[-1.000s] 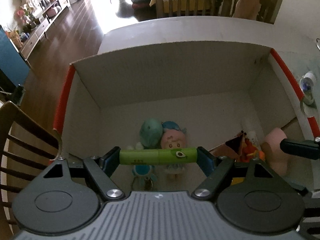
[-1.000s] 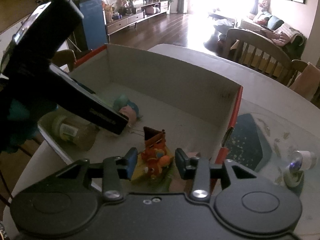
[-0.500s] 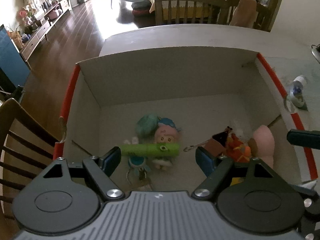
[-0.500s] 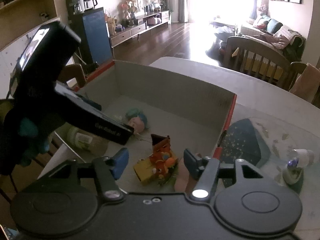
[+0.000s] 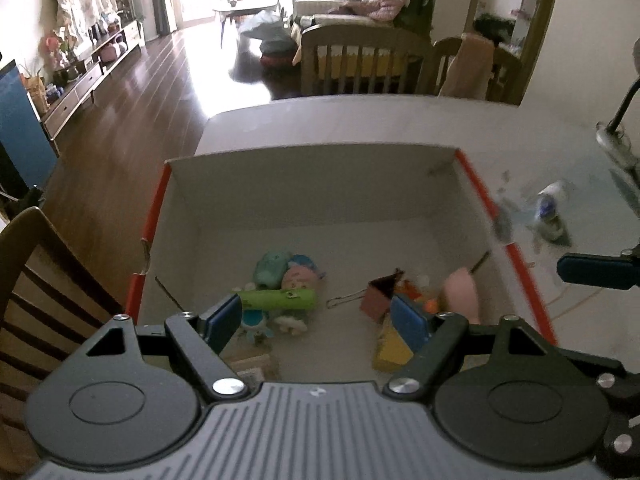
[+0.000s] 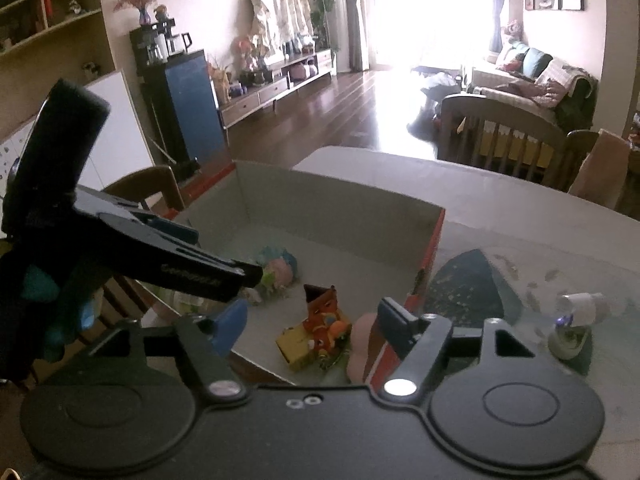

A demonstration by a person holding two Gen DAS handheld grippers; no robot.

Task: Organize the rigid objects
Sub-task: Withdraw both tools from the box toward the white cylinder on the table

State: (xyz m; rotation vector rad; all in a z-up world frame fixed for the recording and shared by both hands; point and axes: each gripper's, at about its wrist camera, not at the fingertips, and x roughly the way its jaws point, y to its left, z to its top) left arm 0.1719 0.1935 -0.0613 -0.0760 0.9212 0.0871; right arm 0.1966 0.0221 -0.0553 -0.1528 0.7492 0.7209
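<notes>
My left tool (image 5: 318,318) hangs over the box (image 5: 312,188) with its jaws spread and nothing between them — the green tube (image 5: 278,299) lies on the box floor below, crosswise, just in front of the two plush heads (image 5: 286,270), one teal and one pink, which touch each other. My right tool (image 6: 312,322) is released too; its jaws have just been opening, and the orange figure (image 6: 324,316) sits loose in the box beneath the gap, touching neither pad. That figure stands on a yellow block (image 6: 294,346), with a pink round piece (image 6: 362,338) just beside it against the box's red-edged right wall. From the left camera I see the same cluster at the right of the box floor: a dark brown roof-shaped part (image 5: 380,294), the yellow block and the pink piece near the wall, and a thin metal clip (image 5: 346,300) lying between them and the tube. A small blue-and-white toy (image 5: 256,322) lies under the tube's near side, partly hidden by my left finger. The box rests on the pale surface (image 5: 360,124), near its left corner. Outside the box, on the surface to its right, a small white bottle (image 6: 578,308) lies tilted on a round holder, well apart from the toys, beside a dark speckled mat (image 6: 466,284) that touches the box's outer wall.
</notes>
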